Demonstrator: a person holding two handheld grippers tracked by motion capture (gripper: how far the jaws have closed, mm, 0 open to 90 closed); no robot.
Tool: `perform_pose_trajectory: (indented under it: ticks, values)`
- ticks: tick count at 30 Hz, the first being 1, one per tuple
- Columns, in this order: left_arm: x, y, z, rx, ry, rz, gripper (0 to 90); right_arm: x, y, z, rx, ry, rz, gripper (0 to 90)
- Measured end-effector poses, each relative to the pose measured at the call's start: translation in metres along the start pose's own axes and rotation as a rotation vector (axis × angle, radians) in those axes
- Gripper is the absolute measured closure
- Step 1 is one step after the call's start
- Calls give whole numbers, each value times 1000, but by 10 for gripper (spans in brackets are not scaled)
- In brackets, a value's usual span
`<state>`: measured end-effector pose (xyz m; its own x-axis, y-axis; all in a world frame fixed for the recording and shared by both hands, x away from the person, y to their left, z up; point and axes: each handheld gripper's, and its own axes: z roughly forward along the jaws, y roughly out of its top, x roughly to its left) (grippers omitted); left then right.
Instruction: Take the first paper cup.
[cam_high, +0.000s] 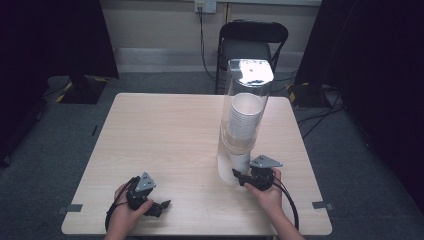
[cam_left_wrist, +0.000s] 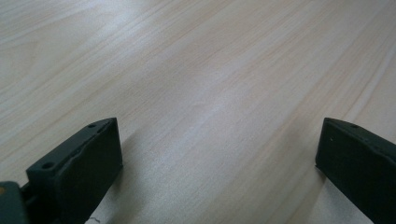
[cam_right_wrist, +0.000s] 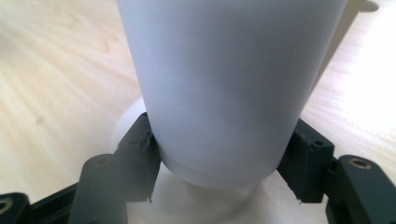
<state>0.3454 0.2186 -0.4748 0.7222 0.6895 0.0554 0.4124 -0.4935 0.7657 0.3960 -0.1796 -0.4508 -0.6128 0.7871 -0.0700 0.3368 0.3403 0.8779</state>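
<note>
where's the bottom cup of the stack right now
In the high view the bottom paper cup pokes out beneath the clear dispenser tube at the table's right side, clamped between the right tongs.

Nothing to read here: no lettering, label, brand or number on the white cup (cam_right_wrist: 219, 88) clamped in the right gripper (cam_right_wrist: 219, 163), nor on the clear dispenser tube (cam_high: 245, 115) above it.
</note>
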Motion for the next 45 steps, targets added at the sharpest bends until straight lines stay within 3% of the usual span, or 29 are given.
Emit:
perform_pose_trajectory:
  ticks: [8,13,17,22,29,35,40,41,43,44,45]
  values:
    - [0,0,0,1,0,2,0,-13,-16,-21,57,-10,-30,372]
    - [0,0,0,1,2,1,1,-17,-19,-35,46,-12,-48,371]
    - [-2,1,1,-1,-7,4,5,-18,-26,-48,-6,14,-22,369]
    - [-3,2,1,-2,-11,4,4,-18,-27,-50,-28,16,-19,367]
    - [-3,2,1,-2,-11,4,4,-32,-34,-49,30,4,28,363]
    - [-3,2,1,-4,-11,4,4,-37,-35,-45,31,15,52,362]
    - [-3,2,1,-4,-10,5,18,-30,-34,-47,5,56,24,362]
    - [-2,2,0,-14,-5,3,39,-24,-34,-49,-6,76,-18,362]
    - [-4,4,0,-31,-1,-21,117,-18,-33,-51,-30,102,-63,362]
    - [-4,4,0,-31,-1,-21,179,-18,-33,-51,-30,102,-63,362]
    - [-6,10,0,-40,-24,-75,194,-13,-31,-50,-47,111,-68,362]
